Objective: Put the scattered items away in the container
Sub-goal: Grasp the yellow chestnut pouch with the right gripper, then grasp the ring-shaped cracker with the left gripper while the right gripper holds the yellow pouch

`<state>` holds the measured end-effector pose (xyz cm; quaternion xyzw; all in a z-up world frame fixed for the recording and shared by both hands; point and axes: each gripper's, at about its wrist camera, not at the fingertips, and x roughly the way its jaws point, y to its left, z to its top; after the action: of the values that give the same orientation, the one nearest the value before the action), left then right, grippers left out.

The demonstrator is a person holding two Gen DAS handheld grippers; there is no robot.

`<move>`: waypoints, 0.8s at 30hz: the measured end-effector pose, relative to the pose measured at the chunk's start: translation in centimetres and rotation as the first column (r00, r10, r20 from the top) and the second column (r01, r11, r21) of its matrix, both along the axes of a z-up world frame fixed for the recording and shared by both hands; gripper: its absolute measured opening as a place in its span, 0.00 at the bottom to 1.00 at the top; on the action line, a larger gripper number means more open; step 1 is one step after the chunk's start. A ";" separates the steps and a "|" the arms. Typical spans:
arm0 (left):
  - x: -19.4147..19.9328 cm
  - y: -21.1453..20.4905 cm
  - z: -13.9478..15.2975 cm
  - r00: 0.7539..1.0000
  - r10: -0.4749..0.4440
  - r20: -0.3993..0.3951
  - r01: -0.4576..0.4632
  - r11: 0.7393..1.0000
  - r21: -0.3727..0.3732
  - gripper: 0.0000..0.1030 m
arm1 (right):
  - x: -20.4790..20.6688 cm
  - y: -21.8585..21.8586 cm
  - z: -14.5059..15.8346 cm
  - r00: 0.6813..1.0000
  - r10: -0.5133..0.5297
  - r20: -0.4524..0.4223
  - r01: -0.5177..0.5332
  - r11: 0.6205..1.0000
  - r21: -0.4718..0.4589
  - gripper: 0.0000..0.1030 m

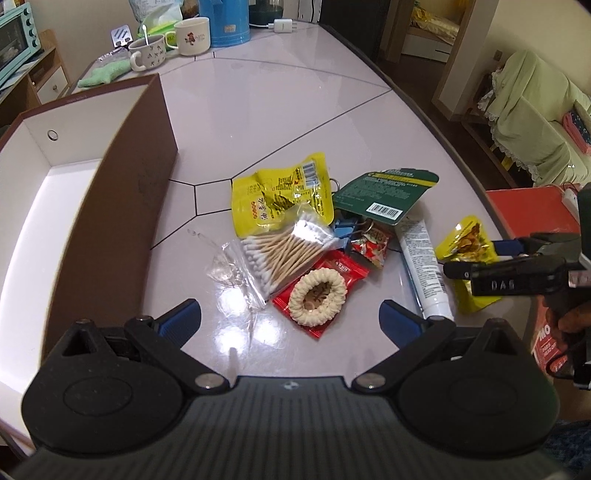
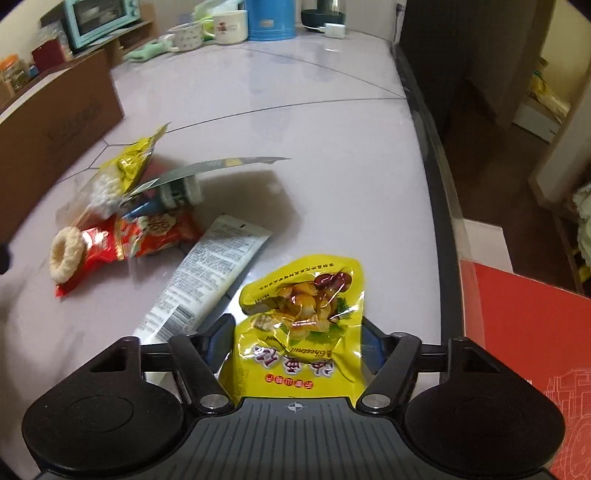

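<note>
While your right gripper (image 2: 297, 332) straddles the chestnut pouch (image 2: 301, 314), its blue pads sit at both edges of the crinkled packet, though you cannot tell whether they press it. That pouch is glossy yellow, printed with peeled chestnuts, and lies at the near right of the table (image 1: 295, 110), just right of the white tube (image 1: 421, 266). Your left gripper (image 1: 290, 317) hangs spread wide with nothing between its pads, just near of the cream ring (image 1: 317, 297) that rests on a red sachet (image 1: 332, 269). Beyond these lie a bag of cotton swabs (image 1: 284, 251), a larger yellow pouch (image 1: 280, 195), a green card (image 1: 384, 194) lying over blue clips (image 1: 343, 230), a red candy wrapper (image 1: 373, 243) and a clear plastic scrap (image 1: 225, 269). On the left stands the box (image 1: 110, 192), brown outside, white inside, open at the top, well apart from the chestnut pouch. Pale and glossy, the tabletop is crossed by thin dark lines; at its far end stand mugs (image 1: 170, 44), a blue jug (image 1: 225, 22) and a green cloth (image 1: 103, 75), with a mint toaster oven (image 1: 16, 40) on a shelf far left and a covered sofa (image 1: 532, 110) on the right. "Chestnut" reads on the near pouch among Chinese characters; barcodes mark the green card, the tube and the larger pouch, and "DAS" shows on your right gripper's side.
</note>
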<state>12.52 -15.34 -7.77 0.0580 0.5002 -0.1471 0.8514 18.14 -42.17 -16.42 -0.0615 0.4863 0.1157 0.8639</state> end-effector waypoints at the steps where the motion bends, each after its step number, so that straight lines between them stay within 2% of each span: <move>1: 0.2 -0.1 -0.4 1.000 -0.001 -0.003 0.001 1.000 0.005 0.95 | 0.0 -0.3 0.0 1.000 -0.003 0.000 0.003 1.000 0.004 0.64; 4: 0.5 -0.2 -1.4 1.000 -0.003 -0.008 0.003 1.000 0.007 0.90 | 0.0 -1.3 0.2 1.000 -0.026 -0.010 0.026 0.999 0.036 0.64; 7: 0.8 -0.4 -2.3 1.000 -0.016 -0.015 0.016 1.000 -0.003 0.82 | 0.2 -2.6 0.7 0.997 -0.069 -0.031 0.071 0.992 0.101 0.64; 10: 1.0 -0.9 -3.2 0.999 -0.040 -0.014 0.039 0.999 -0.014 0.67 | 0.5 -3.5 1.2 0.994 -0.094 -0.047 0.100 0.985 0.139 0.64; 12: 1.1 -1.3 -3.8 0.998 -0.055 -0.011 0.055 0.998 -0.016 0.58 | 0.5 -3.7 1.3 0.994 -0.094 -0.052 0.100 0.984 0.149 0.64; 20: 2.2 -2.1 -5.6 0.998 -0.052 -0.030 0.051 0.998 -0.043 0.44 | 0.5 -3.6 0.8 0.996 -0.068 -0.057 0.076 0.987 0.143 0.64; 24: 2.1 -2.2 -6.0 0.998 -0.059 -0.038 0.057 0.997 -0.045 0.30 | 0.4 -3.6 0.8 0.997 -0.054 -0.053 0.061 0.988 0.139 0.64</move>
<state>14.62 -17.58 -13.77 0.0508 0.5115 -0.1837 0.8379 18.54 -45.73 -15.65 0.0163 0.4997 0.1262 0.8568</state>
